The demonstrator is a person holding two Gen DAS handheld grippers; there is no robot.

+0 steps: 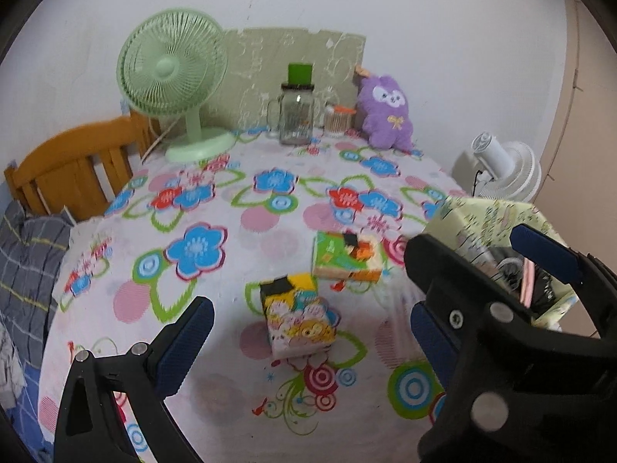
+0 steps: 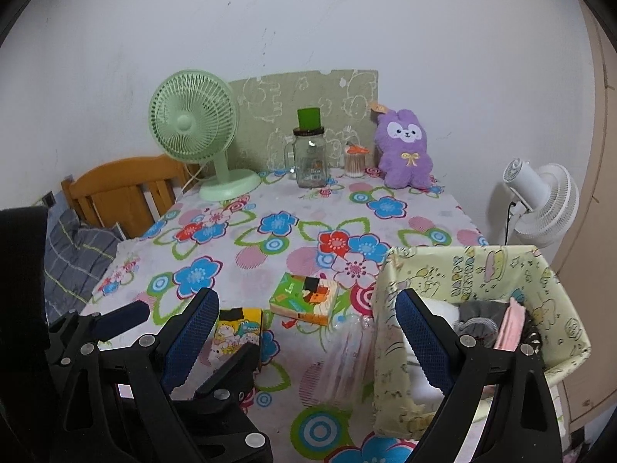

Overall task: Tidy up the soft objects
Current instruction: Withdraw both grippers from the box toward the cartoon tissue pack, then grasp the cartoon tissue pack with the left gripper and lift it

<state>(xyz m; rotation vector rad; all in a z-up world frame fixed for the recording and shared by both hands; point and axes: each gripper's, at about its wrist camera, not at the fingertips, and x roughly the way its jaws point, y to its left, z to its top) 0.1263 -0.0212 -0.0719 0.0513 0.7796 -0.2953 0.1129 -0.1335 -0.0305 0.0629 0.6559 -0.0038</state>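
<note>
Flowered tablecloth (image 2: 246, 262), yellow pack (image 1: 297, 316) lengthwise away between spread left gripper (image 1: 308, 324); right gripper (image 2: 308, 332) spread, empty.

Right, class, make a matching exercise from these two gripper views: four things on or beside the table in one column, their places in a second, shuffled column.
Things:
1. green fan
2. purple plush
3. yellow pack
4. lined basket

Places:
A. near right side of the table, soft items inside
B. far left corner of the table
C. near the front, beside the green pack
D. far right corner, against the wall

Pairs: 1-B, 2-D, 3-C, 4-A
</note>
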